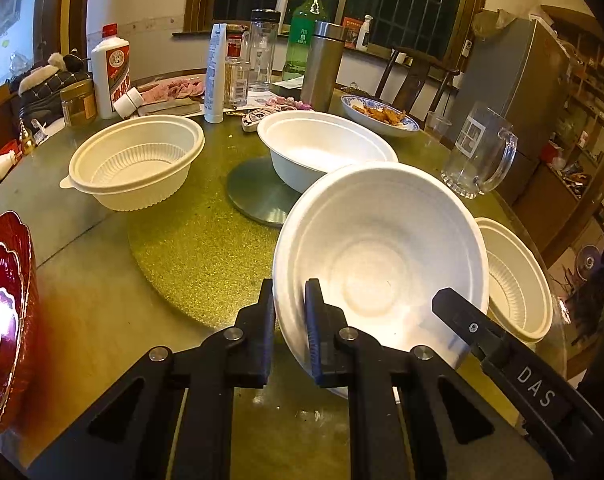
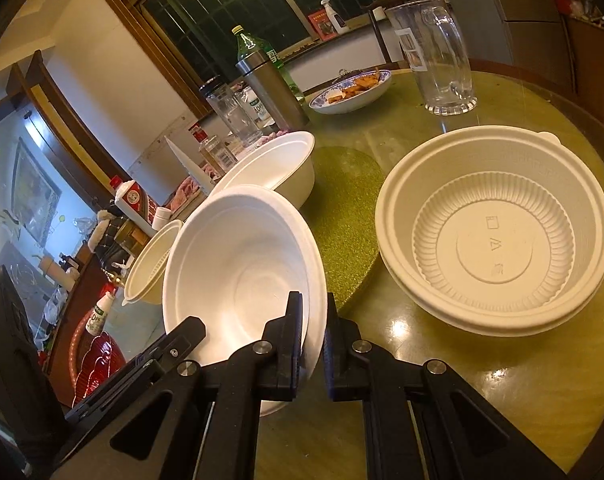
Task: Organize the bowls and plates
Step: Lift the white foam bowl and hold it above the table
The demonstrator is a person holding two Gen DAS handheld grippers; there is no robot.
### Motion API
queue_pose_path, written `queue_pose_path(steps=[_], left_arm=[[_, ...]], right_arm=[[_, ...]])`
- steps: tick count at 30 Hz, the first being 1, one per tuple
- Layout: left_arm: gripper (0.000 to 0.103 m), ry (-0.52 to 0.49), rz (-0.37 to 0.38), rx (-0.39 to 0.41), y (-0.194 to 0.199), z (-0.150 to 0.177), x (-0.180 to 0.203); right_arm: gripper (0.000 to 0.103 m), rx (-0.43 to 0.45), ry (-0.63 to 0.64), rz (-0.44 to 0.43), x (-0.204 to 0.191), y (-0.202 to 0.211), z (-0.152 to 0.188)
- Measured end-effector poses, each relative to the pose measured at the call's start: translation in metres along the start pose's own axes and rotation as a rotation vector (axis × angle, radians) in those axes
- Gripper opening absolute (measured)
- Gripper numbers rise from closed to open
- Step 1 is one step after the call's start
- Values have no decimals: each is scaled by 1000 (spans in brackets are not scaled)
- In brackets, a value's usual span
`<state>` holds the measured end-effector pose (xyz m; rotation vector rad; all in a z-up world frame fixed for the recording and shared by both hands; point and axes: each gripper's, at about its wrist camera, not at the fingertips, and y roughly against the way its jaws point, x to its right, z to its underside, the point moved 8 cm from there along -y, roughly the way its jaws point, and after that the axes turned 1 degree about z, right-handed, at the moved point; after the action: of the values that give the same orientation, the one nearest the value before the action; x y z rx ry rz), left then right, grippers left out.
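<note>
Both grippers pinch the same smooth white foam bowl [image 1: 375, 260], held tilted above the glass table [image 1: 102, 300]: the left gripper [image 1: 290, 308] clamps its left rim, the right gripper [image 2: 313, 328] its right rim. Just beside it on the right stands a ribbed cream bowl [image 2: 493, 232], possibly two nested. Another ribbed bowl [image 1: 136, 162] stands farther left. A second smooth white bowl [image 1: 325, 148] sits behind on the turntable, near a glass mug [image 1: 477, 152].
</note>
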<state>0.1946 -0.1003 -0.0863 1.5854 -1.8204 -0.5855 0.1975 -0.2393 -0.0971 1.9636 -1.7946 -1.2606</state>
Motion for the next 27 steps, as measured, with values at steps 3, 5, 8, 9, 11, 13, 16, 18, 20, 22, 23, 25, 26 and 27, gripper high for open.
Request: queue_pose_path(steps=[3, 5, 8, 9, 11, 13, 16, 18, 20, 22, 23, 25, 26, 27], left_arm=[[12, -3, -4, 4, 0, 0, 0], [12, -5, -7, 4, 1, 0, 0], [12, -5, -10, 4, 0, 0, 0], [12, -6, -11, 4, 1, 0, 0], [12, -6, -13, 5, 1, 0, 0], [12, -6, -14, 5, 1, 0, -1], [12, -7, -17, 6, 1, 0, -1], [12, -8, -19, 6, 1, 1, -1], [12, -7, -18, 6, 1, 1, -2], [12, -9, -20, 8, 1, 1, -1], [12, -9, -20, 7, 1, 1, -2], [12, -9, -21, 8, 1, 0, -2], [12, -9, -21, 8, 1, 1, -2], [12, -9, -21, 8, 1, 1, -2]], right_arm=[[9, 0, 4, 1, -1, 0, 0], [9, 2, 6, 2, -1, 0, 0], [9, 0, 7, 1, 0, 0, 1], [9, 0, 8, 2, 0, 0, 1], [9, 0, 10, 3, -1, 0, 1], [9, 0, 11, 2, -1, 0, 1], [9, -1, 12, 3, -1, 0, 1], [9, -1, 11, 3, -1, 0, 1], [9, -1, 12, 3, -1, -1, 1], [9, -1, 12, 2, -1, -1, 1], [9, -1, 13, 3, -2, 0, 1], [9, -2, 15, 3, -2, -2, 2], [9, -3, 14, 2, -2, -2, 2], [9, -4, 15, 2, -2, -2, 2]])
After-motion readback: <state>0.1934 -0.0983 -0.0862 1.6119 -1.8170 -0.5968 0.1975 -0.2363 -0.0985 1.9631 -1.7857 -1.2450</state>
